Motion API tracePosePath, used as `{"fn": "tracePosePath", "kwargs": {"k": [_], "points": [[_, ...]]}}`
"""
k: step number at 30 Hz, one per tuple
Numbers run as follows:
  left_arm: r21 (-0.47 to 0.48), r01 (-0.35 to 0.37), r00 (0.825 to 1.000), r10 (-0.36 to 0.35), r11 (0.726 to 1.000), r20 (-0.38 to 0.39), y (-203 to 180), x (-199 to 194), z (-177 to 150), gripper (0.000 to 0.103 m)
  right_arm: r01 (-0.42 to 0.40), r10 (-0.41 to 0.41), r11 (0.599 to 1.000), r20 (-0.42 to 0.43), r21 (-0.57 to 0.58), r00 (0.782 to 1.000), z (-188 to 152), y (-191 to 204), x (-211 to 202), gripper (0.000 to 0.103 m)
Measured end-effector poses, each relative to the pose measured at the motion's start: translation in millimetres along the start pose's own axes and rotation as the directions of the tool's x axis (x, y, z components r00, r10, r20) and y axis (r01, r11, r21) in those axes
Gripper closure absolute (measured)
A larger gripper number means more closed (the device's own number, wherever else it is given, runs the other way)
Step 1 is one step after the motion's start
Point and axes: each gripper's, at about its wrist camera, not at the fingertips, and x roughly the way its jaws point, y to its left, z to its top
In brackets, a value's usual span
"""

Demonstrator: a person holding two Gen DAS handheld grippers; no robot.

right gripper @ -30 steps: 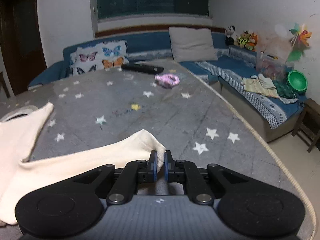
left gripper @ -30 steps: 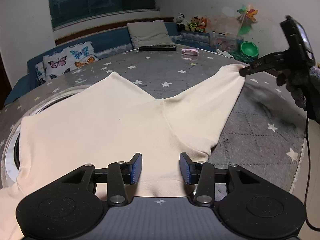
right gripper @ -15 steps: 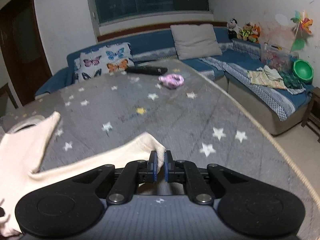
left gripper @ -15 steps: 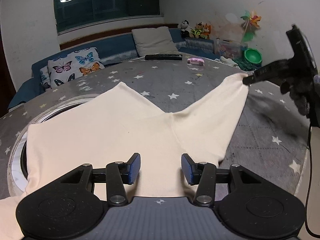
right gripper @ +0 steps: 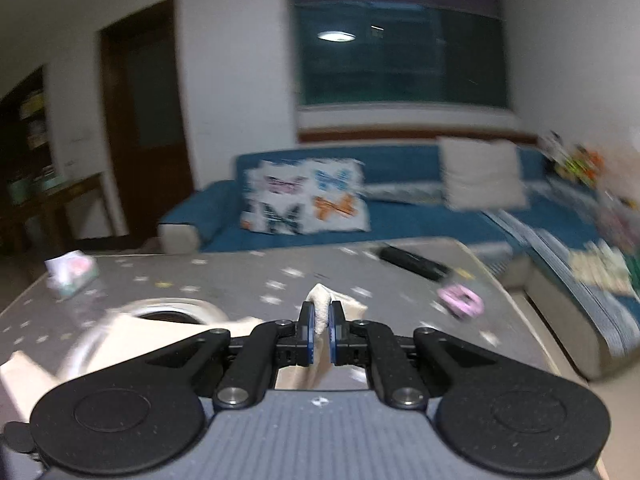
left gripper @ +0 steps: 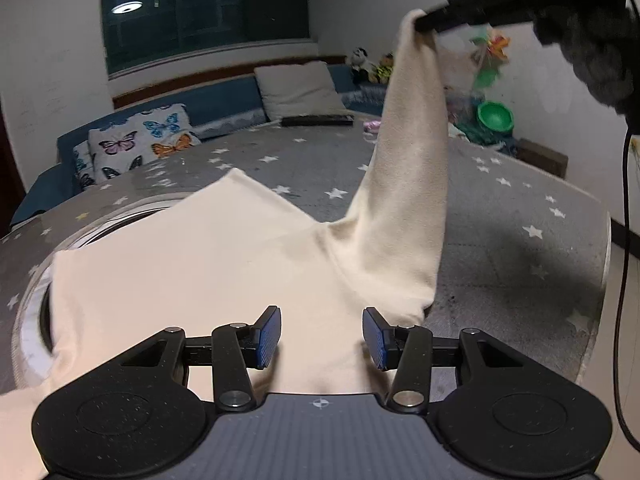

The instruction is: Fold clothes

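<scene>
One leg of the pants (left gripper: 224, 272), spread on the counter (left gripper: 520, 216), is raised by the right gripper (right gripper: 319, 334), jaws pinching its hem; the left gripper (left gripper: 322, 338) hovers spread. Next, that leg should be laid across the other.

We are looking at a living room at night

We are seeing white walls (right gripper: 240, 80), a dark window (left gripper: 204, 12) reflecting a ceiling lamp (left gripper: 127, 8), and a brown door (right gripper: 140, 120) standing left of it. A blue sofa (right gripper: 400, 216) is running beneath the window, carrying a butterfly cushion (right gripper: 306, 202) and a beige pillow (left gripper: 300, 90). A grey star-printed cover is lying over the counter (left gripper: 520, 208).
</scene>
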Motion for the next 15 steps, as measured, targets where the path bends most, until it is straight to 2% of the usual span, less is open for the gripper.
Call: {"fn": "tracePosePath", "kwargs": {"k": [4,9,15], "points": [[-0.055,-0.034,0.999,0.035,0.998,0.022,18,-23,-12,0.053,-0.113,0.114,0.988,-0.001,-0.101,0.994,10,62,8,0.097],[-0.133,-0.092,0.995,0.096,0.987,0.025,43,-49,-33,0.051,-0.242,0.233,0.953,-0.071,-0.180,0.970,-3,131,32,0.097],[-0.211,-0.144,0.989,0.149,0.967,0.007,64,-66,-54,0.051,-0.374,0.330,0.906,-0.224,-0.198,0.917,-48,199,66,0.096]]}}
